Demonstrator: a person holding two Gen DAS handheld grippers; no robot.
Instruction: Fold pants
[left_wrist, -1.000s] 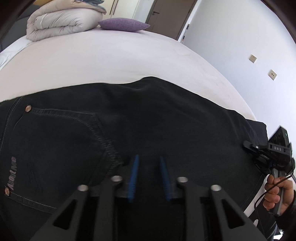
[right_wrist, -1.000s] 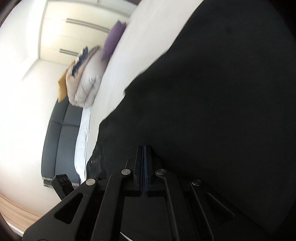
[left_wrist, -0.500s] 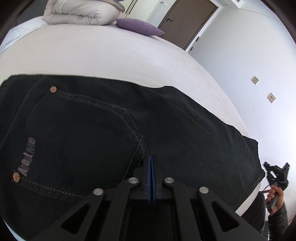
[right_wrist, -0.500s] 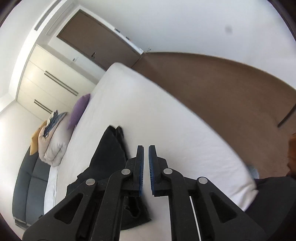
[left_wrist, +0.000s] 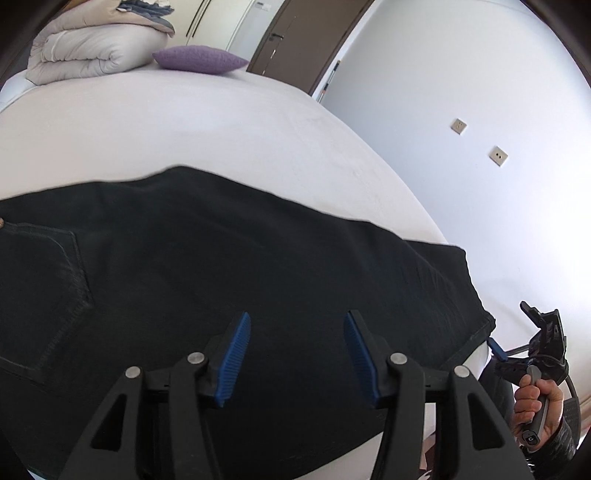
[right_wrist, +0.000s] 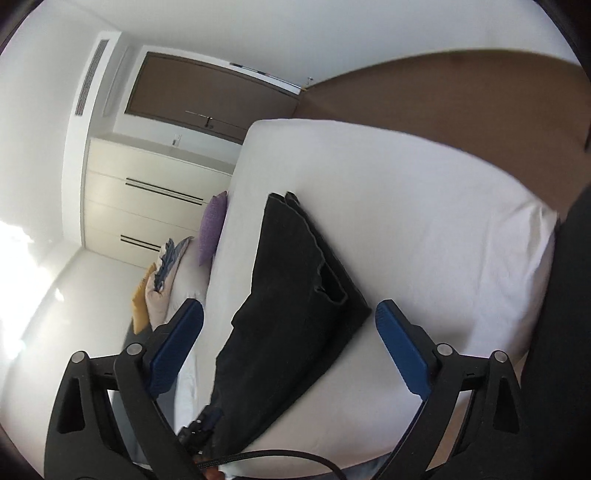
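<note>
Left gripper (left_wrist: 297, 356) above pants (left_wrist: 229, 258)

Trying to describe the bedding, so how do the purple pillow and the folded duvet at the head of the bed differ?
The pillow is purple; the duvet is off-white. The pillow is small and flat; the duvet is a much bulkier folded stack. More bedding lies on top of the duvet, nothing on the pillow. Both sit on the bed, beyond the pants.
</note>
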